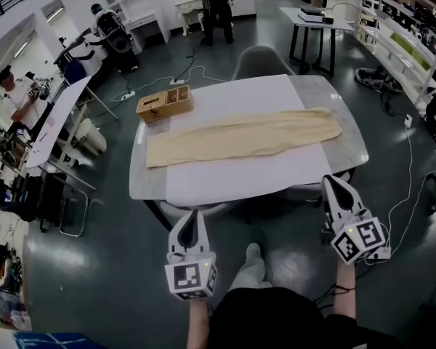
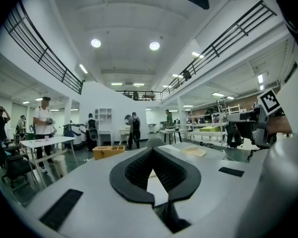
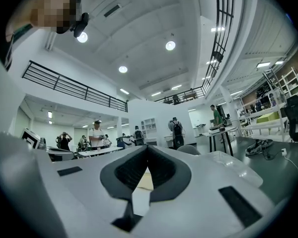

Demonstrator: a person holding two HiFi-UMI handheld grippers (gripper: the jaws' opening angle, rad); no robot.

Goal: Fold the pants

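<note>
**Beige pants (image 1: pixel 243 138) lie spread on the tabletop (image 1: pixel 225 184)**

They stretch lengthwise across the white surface, near a wooden box (image 1: pixel 164 103). The left tongs (image 1: pixel 195 215) and right tongs (image 1: pixel 333 182) hover just off the near edge (both pressed together, gripping nothing).

I see open room along the near strip of the pale, round-cornered table (image 1: pixel 225 184), in front of the long tan cloth pants (image 1: pixel 247 138). A light wooden compartment box (image 1: pixel 164 105) blocks the far left corner, touching the pants' far edge there.
</note>
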